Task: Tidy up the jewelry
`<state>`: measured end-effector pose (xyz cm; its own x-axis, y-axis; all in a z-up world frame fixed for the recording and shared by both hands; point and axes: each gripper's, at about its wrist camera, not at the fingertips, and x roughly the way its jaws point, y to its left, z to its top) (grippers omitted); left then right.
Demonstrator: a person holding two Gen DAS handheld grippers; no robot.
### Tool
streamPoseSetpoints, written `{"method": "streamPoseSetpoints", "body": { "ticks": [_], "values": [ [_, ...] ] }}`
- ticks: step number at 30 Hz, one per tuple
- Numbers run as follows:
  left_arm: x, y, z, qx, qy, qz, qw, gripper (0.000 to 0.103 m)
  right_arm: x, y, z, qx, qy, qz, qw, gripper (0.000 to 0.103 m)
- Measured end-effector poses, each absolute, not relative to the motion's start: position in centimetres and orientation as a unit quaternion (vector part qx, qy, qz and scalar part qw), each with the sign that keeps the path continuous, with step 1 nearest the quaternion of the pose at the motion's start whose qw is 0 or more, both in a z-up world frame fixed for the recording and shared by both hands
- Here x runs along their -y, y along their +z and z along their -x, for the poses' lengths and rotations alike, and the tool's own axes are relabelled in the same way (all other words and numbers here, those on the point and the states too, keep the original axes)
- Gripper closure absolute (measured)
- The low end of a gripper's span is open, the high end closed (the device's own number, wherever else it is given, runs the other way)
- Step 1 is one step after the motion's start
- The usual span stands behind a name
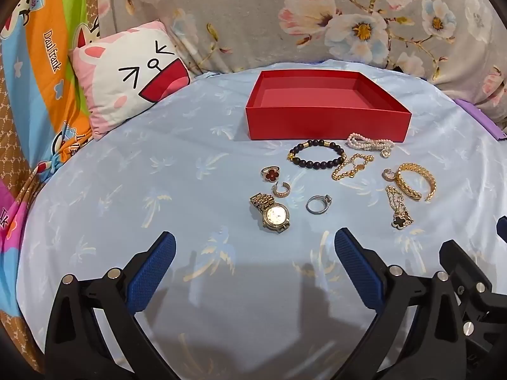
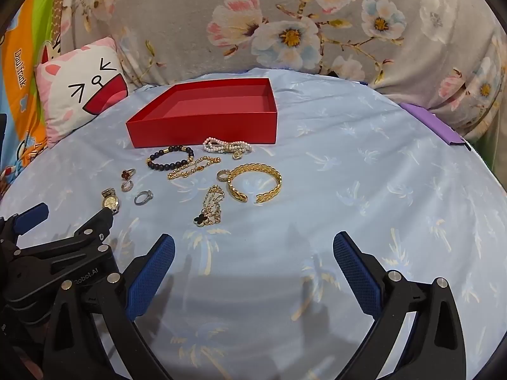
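Your red box (image 1: 328, 126) sits open at the far side of the pale blue palm-print sheet (image 1: 190, 190), and nothing lies inside it; only its bare red floor and walls show. All the jewelry is still outside, spread on the sheet just in front of the box: a pearl bracelet (image 1: 369, 143) nearest its front wall, a dark bead bracelet (image 1: 317, 153) beside that, then a gold chain (image 1: 350, 166), a gold cuff (image 1: 415, 185), a clover pendant chain (image 1: 400, 212), a red clover ring (image 1: 271, 173), a small hoop earring (image 1: 281, 190), a silver ring (image 1: 317, 206) and a gold watch (image 1: 272, 215). Your left tongs (image 1: 255, 250) hover spread wide, holding nothing, just short of the watch. Your right tongs (image 2: 253, 250) are likewise wide apart and hold nothing, near the pendant chain. A cat-face pillow (image 1: 126, 76) leans left of the box.
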<state>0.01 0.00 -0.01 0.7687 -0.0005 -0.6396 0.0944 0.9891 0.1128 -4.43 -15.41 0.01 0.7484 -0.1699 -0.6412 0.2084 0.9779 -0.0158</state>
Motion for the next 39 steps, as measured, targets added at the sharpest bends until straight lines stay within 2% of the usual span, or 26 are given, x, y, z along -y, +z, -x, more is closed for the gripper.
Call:
{"method": "streamPoseSetpoints", "body": {
  "ticks": [39],
  "values": [
    [0.07,-0.04,0.18,-0.34,-0.028,-0.067,0.938,0.007,15.2,0.07,4.43,-0.341,-0.11,-0.018,0.933,0.005]
  ]
}}
